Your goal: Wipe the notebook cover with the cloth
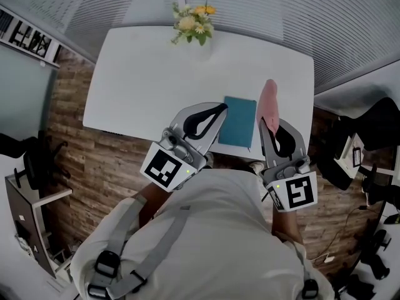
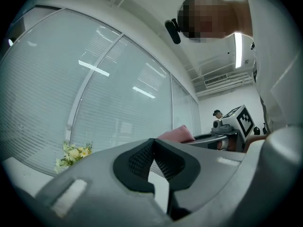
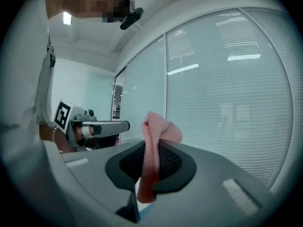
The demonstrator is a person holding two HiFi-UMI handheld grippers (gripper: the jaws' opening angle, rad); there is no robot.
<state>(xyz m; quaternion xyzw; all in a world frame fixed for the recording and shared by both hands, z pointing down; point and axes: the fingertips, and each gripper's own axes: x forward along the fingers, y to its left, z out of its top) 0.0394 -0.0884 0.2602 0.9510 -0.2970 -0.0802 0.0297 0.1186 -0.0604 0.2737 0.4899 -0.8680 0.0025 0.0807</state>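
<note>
While right gripper (image 3: pixel 152 162) pinches pink cloth (image 3: pixel 160 129), teal notebook (image 1: pixel 237 121) flat.

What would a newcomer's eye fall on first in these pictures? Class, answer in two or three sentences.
The pink cloth pinched in the right gripper, held over the table's right side, stands out first. Next comes the teal notebook lying flat on the white table, then the flowers at its far edge.

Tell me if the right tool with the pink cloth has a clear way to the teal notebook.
Probably yes: the right tool, shut on the pink cloth, hangs just right of the teal notebook, and its cover looks bare.
</note>
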